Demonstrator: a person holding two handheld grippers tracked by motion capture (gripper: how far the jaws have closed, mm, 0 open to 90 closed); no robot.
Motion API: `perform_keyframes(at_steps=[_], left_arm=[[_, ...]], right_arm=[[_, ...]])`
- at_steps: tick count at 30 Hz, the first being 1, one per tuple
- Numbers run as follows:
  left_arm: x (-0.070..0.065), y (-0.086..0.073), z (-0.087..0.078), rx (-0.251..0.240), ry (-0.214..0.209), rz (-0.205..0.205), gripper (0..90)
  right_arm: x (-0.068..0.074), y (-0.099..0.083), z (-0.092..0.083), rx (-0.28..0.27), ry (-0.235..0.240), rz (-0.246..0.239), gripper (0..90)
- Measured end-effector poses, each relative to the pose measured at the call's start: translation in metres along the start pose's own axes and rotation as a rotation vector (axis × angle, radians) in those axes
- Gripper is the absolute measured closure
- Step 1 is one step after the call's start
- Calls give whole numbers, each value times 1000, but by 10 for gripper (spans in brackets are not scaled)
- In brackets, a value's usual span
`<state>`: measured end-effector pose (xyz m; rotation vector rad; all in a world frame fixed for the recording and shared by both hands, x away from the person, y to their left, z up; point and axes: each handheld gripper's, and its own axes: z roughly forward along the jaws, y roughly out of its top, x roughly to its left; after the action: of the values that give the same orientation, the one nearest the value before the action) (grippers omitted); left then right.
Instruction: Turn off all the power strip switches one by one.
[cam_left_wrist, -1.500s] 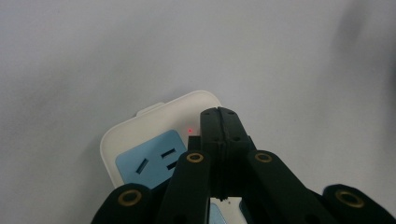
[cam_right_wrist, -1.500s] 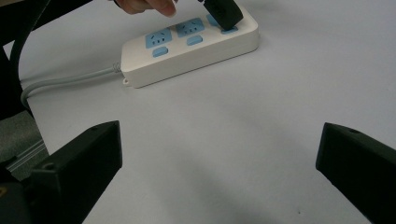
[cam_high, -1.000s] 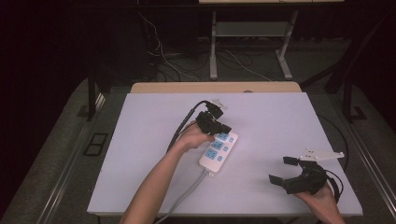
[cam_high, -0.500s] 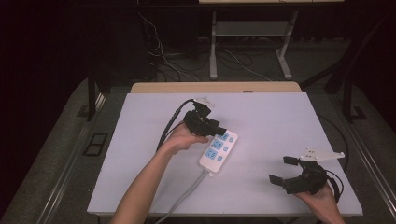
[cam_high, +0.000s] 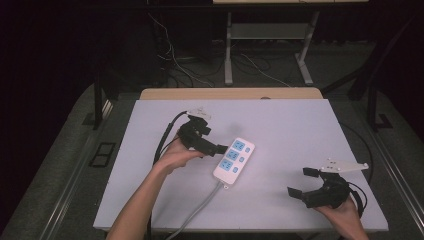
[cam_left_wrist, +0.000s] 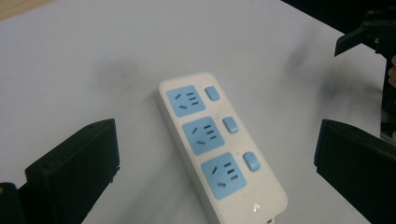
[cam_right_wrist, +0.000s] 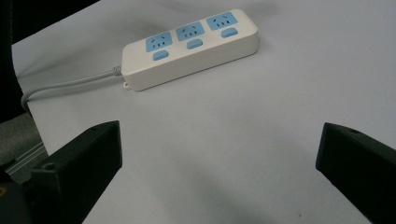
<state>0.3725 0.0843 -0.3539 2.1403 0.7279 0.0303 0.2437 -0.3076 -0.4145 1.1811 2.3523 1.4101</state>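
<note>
My left gripper (cam_high: 212, 145) hovers tilted down over the table (cam_high: 300, 130), forearm angled in from below; its jaws have just been opening and stand wide with nothing between them. The power strip (cam_left_wrist: 219, 144) lies flat just ahead of them. My right gripper (cam_high: 305, 182) rests low, released too, well apart from the strip.

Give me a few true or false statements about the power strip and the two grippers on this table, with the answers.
1. The power strip has three blue sockets. True.
2. The left gripper is clamped on the strip. False: its jaws have just been opening, with nothing gripped.
3. The right gripper is open, apart from the strip. True.
4. A plug sits in the middle socket. False: all sockets are free.
5. The grey cord trails toward the table's near edge. True.
</note>
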Motion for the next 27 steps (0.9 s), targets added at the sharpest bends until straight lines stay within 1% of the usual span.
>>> perform_keyframes(at_steps=[3,6,10,12,18,24,25,27], left_arm=[[1,-13,-10,-10,13,-12,0],[3,-25,-18,-19,15,-26,0],[2,-42,-30,-34,27,-44,0],[2,-48,-34,-38,33,-47,0],[-1,-70,-44,-67,55,-63,0],[-8,-93,-51,-108,63,-82,0],[-10,-99,-52,-122,64,-92,0],[-12,-107,-53,-130,73,-100,0]], right_arm=[[0,0,0,0,1,0,3],[0,0,1,2,0,-1,3],[1,0,1,3,-1,0,3],[1,0,1,4,-1,1,3],[0,0,2,6,-1,3,4],[1,-1,3,4,5,8,3],[1,-1,3,3,8,11,3],[1,-1,3,3,12,14,3]])
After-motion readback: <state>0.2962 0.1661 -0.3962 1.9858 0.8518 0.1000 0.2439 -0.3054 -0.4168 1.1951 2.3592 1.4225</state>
